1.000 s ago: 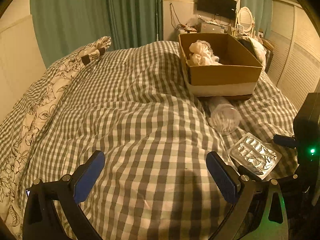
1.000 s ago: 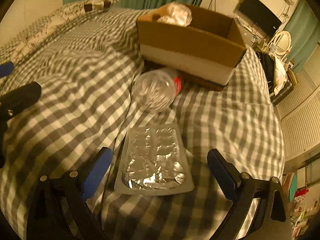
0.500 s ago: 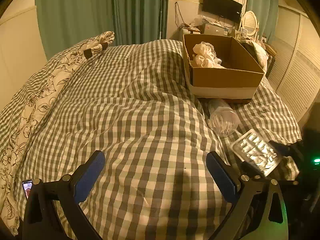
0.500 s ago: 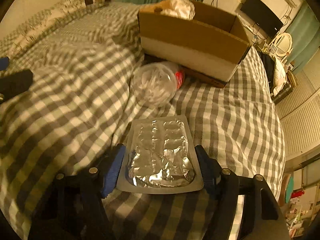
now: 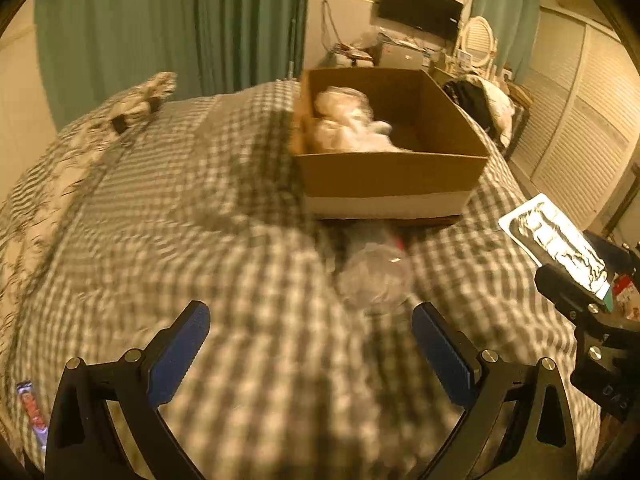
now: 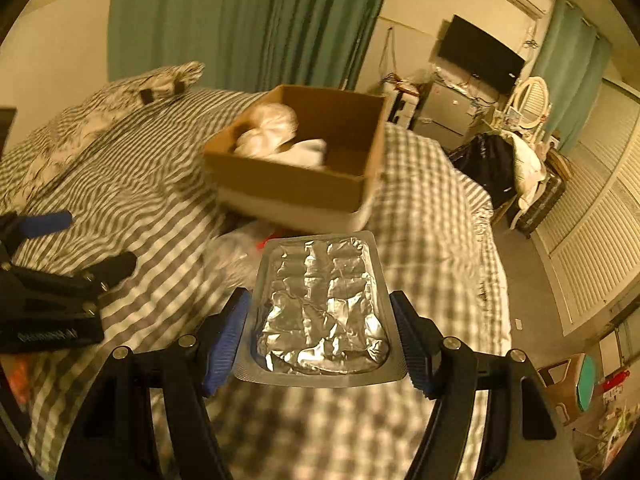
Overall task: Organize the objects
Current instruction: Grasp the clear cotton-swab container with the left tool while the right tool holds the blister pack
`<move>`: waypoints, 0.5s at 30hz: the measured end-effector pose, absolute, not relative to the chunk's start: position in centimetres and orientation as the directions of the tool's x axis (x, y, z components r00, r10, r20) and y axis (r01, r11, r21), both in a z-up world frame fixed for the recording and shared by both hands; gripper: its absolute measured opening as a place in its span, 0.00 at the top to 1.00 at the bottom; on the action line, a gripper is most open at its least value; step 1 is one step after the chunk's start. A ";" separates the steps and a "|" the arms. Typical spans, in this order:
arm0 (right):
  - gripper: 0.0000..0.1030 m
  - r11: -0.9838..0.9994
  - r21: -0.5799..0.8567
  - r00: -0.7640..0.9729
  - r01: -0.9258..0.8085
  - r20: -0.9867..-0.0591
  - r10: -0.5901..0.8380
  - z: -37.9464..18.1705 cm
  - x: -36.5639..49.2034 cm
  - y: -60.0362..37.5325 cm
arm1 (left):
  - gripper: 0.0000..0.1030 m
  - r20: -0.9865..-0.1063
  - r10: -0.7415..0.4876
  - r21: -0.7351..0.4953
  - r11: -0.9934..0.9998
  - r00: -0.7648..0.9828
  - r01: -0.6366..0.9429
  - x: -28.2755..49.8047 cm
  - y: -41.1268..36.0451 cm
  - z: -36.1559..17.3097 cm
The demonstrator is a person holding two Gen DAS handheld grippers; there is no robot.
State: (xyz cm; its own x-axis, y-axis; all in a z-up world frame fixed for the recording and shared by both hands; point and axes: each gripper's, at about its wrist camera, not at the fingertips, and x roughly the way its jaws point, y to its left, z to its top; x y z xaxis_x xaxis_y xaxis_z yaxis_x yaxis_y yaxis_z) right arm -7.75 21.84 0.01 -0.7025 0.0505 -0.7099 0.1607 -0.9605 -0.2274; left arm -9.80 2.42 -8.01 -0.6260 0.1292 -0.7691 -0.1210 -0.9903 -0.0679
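Note:
My right gripper (image 6: 322,336) is shut on a silver foil blister pack (image 6: 320,308) and holds it in the air above the bed, short of the cardboard box (image 6: 296,188). The pack also shows in the left wrist view (image 5: 556,240), at the right edge. The box (image 5: 388,176) stands on the checked bedspread and holds white crumpled things (image 5: 348,124). A clear plastic bottle with a red cap (image 5: 372,276) lies just in front of the box. My left gripper (image 5: 308,348) is open and empty above the bedspread, near the bottle.
The bed has a grey checked cover (image 5: 200,240) and a flowered pillow (image 5: 100,136) at the left. A small packet (image 5: 32,408) lies at the bed's near left edge. Green curtains, a TV, a mirror and louvred doors (image 6: 592,208) stand behind and to the right.
My right gripper closed on the blister pack and lifted it off the bed toward the box. My left gripper moved forward and right, closer to the bottle and box.

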 end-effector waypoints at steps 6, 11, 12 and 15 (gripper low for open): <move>0.33 -0.967 -0.203 -0.705 0.153 -0.709 0.037 -0.2 -10.1 24.3 | 0.01 -0.811 0.140 -0.056 -0.985 -0.569 -0.163 -13.6 6.7 -10.9; 0.33 -0.972 -0.174 -0.692 0.160 -0.722 0.016 -1.4 -11.8 25.6 | 0.04 -0.851 0.133 -0.054 -0.984 -0.509 -0.167 -16.4 8.7 -13.5; 0.33 -0.972 -0.168 -0.689 0.162 -0.725 0.011 -1.6 -12.1 25.8 | 0.05 -0.854 0.129 -0.051 -0.985 -0.504 -0.166 -16.8 8.9 -13.9; 0.33 -0.976 -0.146 -0.680 0.164 -0.734 -0.005 -2.4 -12.9 26.6 | 0.09 -0.872 0.127 -0.059 -0.986 -0.472 -0.157 -18.1 9.4 -15.3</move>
State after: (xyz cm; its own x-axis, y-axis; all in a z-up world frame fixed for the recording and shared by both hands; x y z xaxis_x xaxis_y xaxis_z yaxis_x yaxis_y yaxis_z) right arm -12.87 26.56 -2.41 -0.6795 -0.0046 -0.7336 0.1640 -0.9756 -0.1458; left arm -18.12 9.41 -15.32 -0.4722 0.1270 -0.8723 -0.1569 -0.9859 -0.0586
